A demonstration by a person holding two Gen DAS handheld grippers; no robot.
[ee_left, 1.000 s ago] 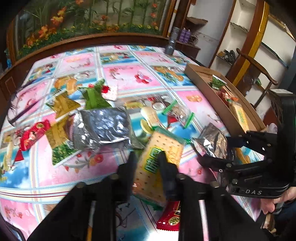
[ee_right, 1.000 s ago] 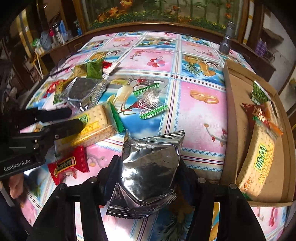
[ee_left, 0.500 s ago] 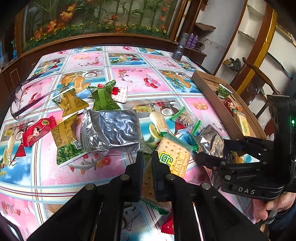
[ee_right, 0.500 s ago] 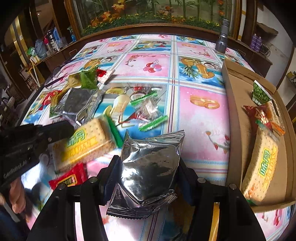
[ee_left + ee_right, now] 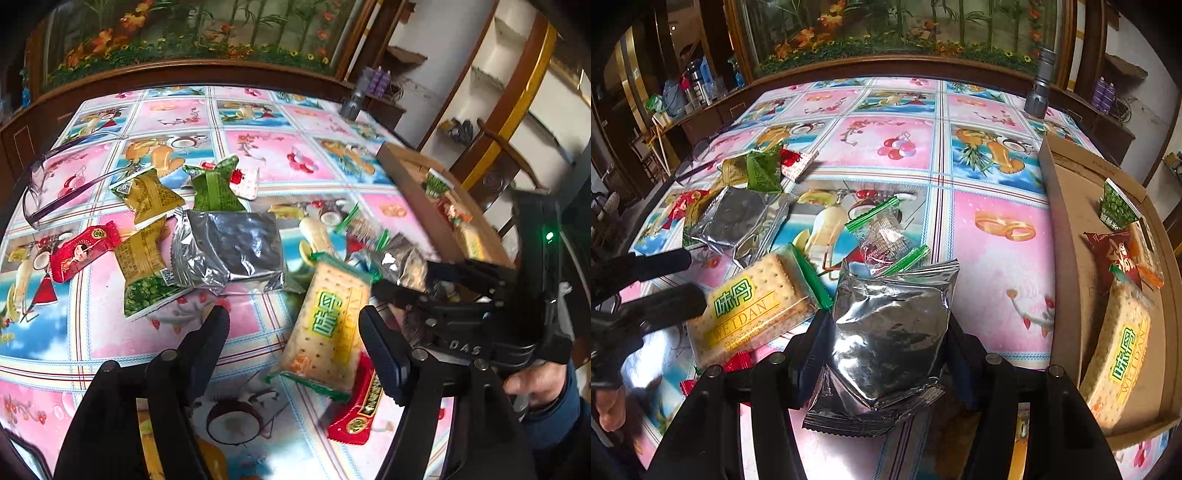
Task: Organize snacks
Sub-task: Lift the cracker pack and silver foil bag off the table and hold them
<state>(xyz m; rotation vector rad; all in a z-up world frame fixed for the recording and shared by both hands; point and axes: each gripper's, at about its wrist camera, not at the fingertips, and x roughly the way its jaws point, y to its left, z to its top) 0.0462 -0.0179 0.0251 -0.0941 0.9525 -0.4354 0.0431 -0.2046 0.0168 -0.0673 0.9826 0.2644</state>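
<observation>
Two cracker packs show: one (image 5: 328, 325) lies on the counter (image 5: 280, 162) between the left claw's (image 5: 295, 332) fingers, atop a red candy (image 5: 360, 402); the other (image 5: 1119, 354) lies in the cardboard tray (image 5: 1067, 206) at the counter's right edge. Two silver pouches: a small one (image 5: 886, 332) pinched between the right claw's (image 5: 886, 336) pads and lifted over the counter, a larger one (image 5: 229, 247) flat among the loose snacks. Two red candies are seen, the second (image 5: 81, 251) far left. Two gold packets (image 5: 147, 195) overlap beside it, with one green packet (image 5: 214, 184) and one clear green-edged packet (image 5: 886, 232) nearby.

The left claw's jaws have just been opening; they now stand wide, the pack between them but untouched by the pads. Both claws point steeply down at the counter. A hand (image 5: 532, 380) in a blue sleeve grips the right claw's handle.

The tray also holds a green bag (image 5: 1117, 206) and a brown bag (image 5: 1115, 254); further packets behind them are too overlapped to count. The tray's near corner is cut off. Glasses (image 5: 40, 181) lie at the far left, warped by the lens.
</observation>
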